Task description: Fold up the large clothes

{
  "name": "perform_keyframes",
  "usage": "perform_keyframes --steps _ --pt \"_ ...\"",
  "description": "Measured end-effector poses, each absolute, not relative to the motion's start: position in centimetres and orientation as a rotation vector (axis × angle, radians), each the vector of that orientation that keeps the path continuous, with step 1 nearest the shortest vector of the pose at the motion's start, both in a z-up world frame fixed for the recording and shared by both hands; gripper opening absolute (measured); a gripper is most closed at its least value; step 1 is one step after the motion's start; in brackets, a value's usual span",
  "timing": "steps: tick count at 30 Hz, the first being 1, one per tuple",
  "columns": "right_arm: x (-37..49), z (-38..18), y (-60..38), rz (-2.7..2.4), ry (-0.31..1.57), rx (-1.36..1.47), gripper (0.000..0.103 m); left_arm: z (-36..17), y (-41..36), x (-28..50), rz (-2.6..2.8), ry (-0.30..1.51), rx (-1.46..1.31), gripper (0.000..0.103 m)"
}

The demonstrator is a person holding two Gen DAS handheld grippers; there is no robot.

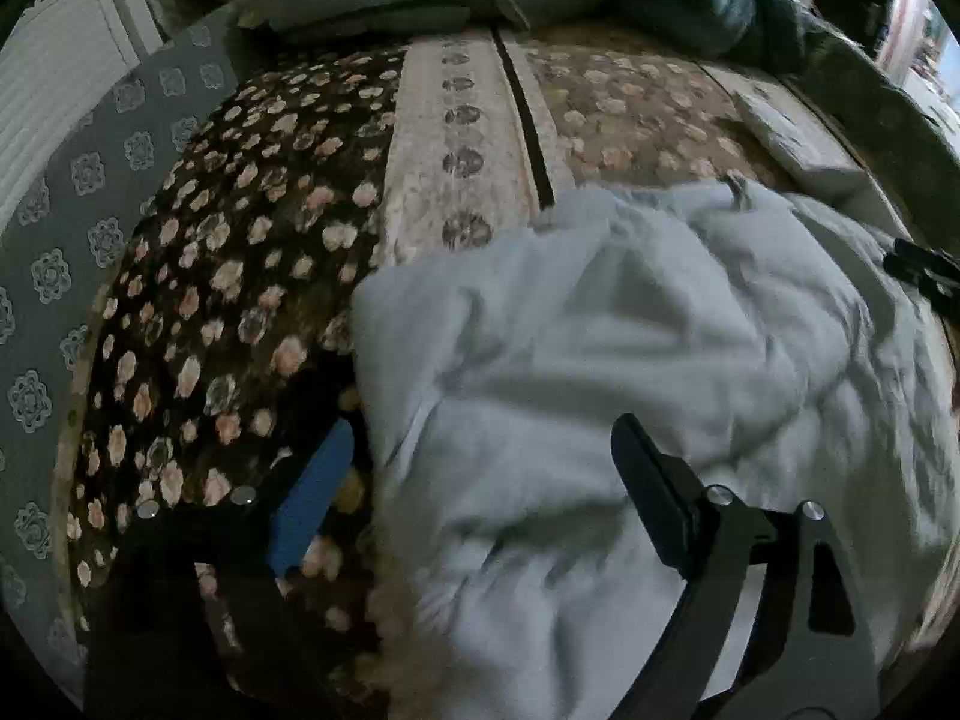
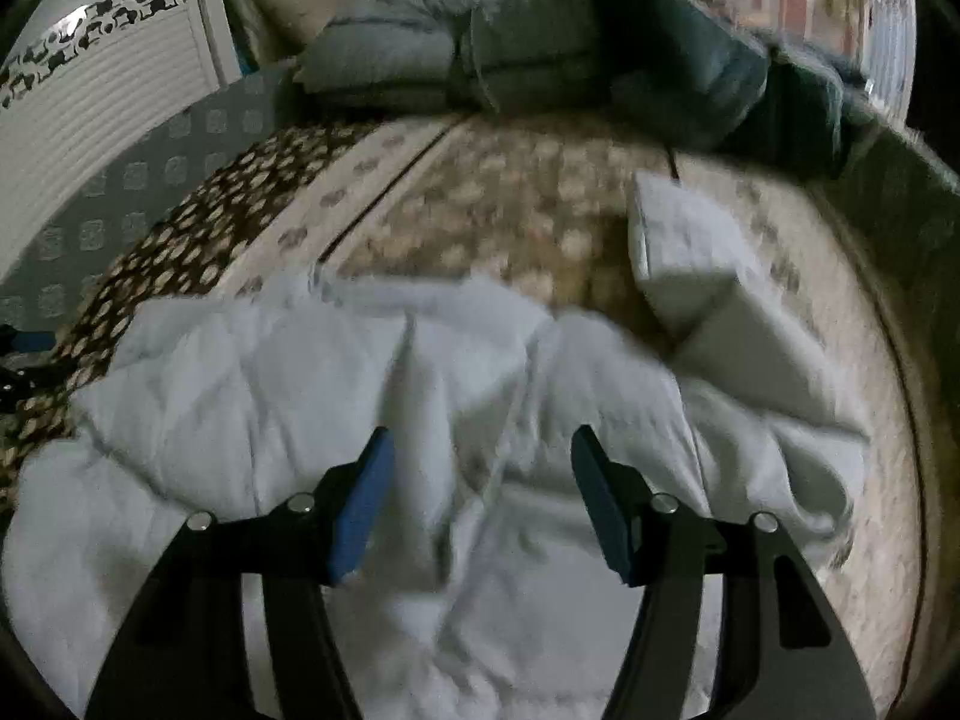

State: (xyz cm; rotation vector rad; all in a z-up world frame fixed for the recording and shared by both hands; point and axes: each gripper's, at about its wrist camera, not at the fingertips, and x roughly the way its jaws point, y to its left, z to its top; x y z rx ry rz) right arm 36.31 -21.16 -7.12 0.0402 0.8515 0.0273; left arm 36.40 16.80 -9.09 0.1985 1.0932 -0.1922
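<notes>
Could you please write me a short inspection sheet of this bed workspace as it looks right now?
Surface: brown and beige flower-patterned bedspread covering the bed.
Job's things: crumpled white fabric garment spread at the near edge, unfolded; a folded white cloth stack lies beyond it to the right.
Clutter: grey-blue pillows and folded bedding piled at the far end.
Grippers: left gripper open, fingers straddling the garment's left edge; right gripper open above the garment, gripping nothing.
Cables: nothing seen.
Surroundings: white ribbed cabinet door at left; grey patterned sheet down the bed's side.
</notes>
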Motion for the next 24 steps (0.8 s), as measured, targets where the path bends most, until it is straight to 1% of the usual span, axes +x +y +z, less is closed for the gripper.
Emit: perform_keyframes --steps 1,2,3,4,5,6,7,8,9,10,11,12,14,16,17,18,19,21,23,24 --pt "36.8 -6.9 -20.5 0.033 0.839 0.036 0.061 -9.4 15.5 37.4 -0.176 1.107 0.192 0.087" --pt "37.4 -7.0 -19.7 0.035 0.838 0.022 0.053 -10.0 14.5 38.6 -0.182 1.138 0.17 0.087" --pt "38.7 -7.7 -18.4 0.045 0.864 -0.015 0.043 -10.7 13.6 39.5 -0.191 1.161 0.157 0.083" --pt "39.6 -8.2 -17.5 0.06 0.892 -0.034 0.022 -11.9 12.2 40.7 -0.199 1.195 0.144 0.073" --pt "40.5 -9.5 -16.9 0.063 0.936 -0.064 0.016 -13.8 9.9 42.1 -0.195 1.242 0.145 0.068" --pt "41.0 -10.3 -16.7 0.044 0.953 -0.105 0.015 -15.1 9.7 42.5 -0.19 1.281 0.152 0.056" --pt "41.1 -10.8 -16.8 0.028 0.959 -0.139 0.015 -16.5 9.7 42.8 -0.172 1.324 0.164 0.051" --pt "41.2 -11.5 -17.2 0.017 0.969 -0.157 0.012 -18.1 9.8 43.2 -0.141 1.358 0.184 0.051" --pt "41.3 -12.2 -18.0 0.023 0.984 -0.142 0.012 -19.9 10.1 43.6 -0.101 1.388 0.209 0.054" --pt "41.5 -13.1 -19.2 0.035 1.003 -0.098 0.008 -20.5 10.4 43.7 -0.088 1.391 0.215 0.067" --pt "41.9 -14.1 -20.4 0.034 1.016 -0.053 0.003 -21.2 10.7 44.1 -0.07 1.386 0.219 0.074" --pt "42.0 -14.8 -21.1 0.046 1.027 -0.006 0.003 -21.4 10.8 44.4 -0.063 1.389 0.207 0.078" --pt "42.4 -15.3 -23.3 0.071 1.033 0.179 0.001 -21.2 11.2 45.0 -0.057 1.414 0.164 0.075" --pt "42.0 -14.4 -23.6 0.06 1.018 0.193 0.001 -20.1 11.3 44.7 -0.033 1.408 0.202 0.055" --pt "41.6 -13.7 -23.4 0.05 1.002 0.161 0.001 -19.5 11.5 44.4 -0.029 1.398 0.21 0.055" --pt "40.8 -12.6 -23.1 0.046 0.98 0.121 0.001 -18.0 11.9 43.8 -0.03 1.365 0.21 0.058" --pt "40.2 -11.9 -22.9 0.045 0.966 0.107 0.009 -17.2 12.0 43.4 -0.023 1.344 0.211 0.074" --pt "38.4 -10.1 -22.7 0.079 0.938 0.129 0.01 -15.0 11.7 41.8 0.026 1.261 0.241 0.087" --pt "36.7 -9.3 -21.6 0.131 0.936 0.117 0.01 -13.6 10.3 40.0 -0.04 1.221 0.192 0.089" --pt "35.9 -9.1 -20.6 0.152 0.937 0.092 0.013 -13.3 9.8 39.3 -0.075 1.221 0.166 0.089"
